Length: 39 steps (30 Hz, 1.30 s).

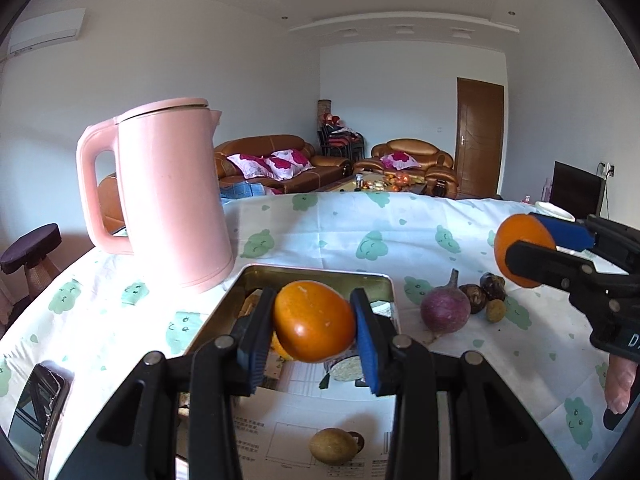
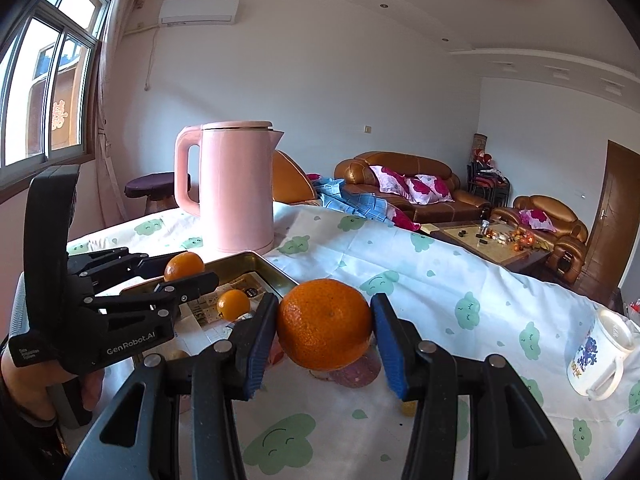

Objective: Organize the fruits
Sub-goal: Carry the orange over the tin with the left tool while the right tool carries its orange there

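Metal tin (image 2: 276,270) with one small orange (image 2: 233,303) inside — both grippers clamped on oranges.

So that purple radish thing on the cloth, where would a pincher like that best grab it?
Across the round purple radish body at its widest part, coming from above. It sits with its stalk tilted upward, too thin for a firm grip. Small dark roots crowd its right side in the left wrist view, so one pad should go in front, one behind.

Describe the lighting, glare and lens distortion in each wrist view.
Left wrist view: daylight from the left blows out the tablecloth beside the pink kettle; fisheye bends the table edge, corners dark. Right wrist view: the window is overexposed, the mandarin sharp and evenly lit, walls curved.
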Each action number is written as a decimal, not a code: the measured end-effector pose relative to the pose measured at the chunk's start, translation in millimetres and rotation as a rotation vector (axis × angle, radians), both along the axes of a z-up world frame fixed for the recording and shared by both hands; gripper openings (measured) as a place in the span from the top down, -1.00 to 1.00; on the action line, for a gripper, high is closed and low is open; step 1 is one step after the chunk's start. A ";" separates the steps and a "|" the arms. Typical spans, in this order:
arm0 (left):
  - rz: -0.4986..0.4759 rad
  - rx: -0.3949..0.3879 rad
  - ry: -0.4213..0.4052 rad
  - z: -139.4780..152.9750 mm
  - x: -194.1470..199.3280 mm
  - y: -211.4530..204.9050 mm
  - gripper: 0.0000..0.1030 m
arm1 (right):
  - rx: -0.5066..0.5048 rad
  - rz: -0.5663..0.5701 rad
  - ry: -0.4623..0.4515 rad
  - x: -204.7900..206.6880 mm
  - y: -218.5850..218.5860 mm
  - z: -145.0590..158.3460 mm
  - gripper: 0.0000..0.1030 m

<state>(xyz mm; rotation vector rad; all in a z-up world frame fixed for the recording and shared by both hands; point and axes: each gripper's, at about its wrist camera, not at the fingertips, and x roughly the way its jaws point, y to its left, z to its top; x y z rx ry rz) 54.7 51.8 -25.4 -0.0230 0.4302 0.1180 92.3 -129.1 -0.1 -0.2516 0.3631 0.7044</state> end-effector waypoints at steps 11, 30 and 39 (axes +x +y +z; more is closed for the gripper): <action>0.039 -0.005 0.037 -3.4 1.6 30.4 0.24 | -0.004 0.042 -0.006 2.2 29.7 8.8 0.04; 0.054 -0.004 0.100 -13.0 9.6 55.9 0.24 | -0.038 0.109 0.026 4.9 82.4 -4.7 0.04; 0.051 -0.003 0.113 -15.4 13.8 62.1 0.24 | -0.059 0.126 0.054 5.4 96.1 -19.7 0.04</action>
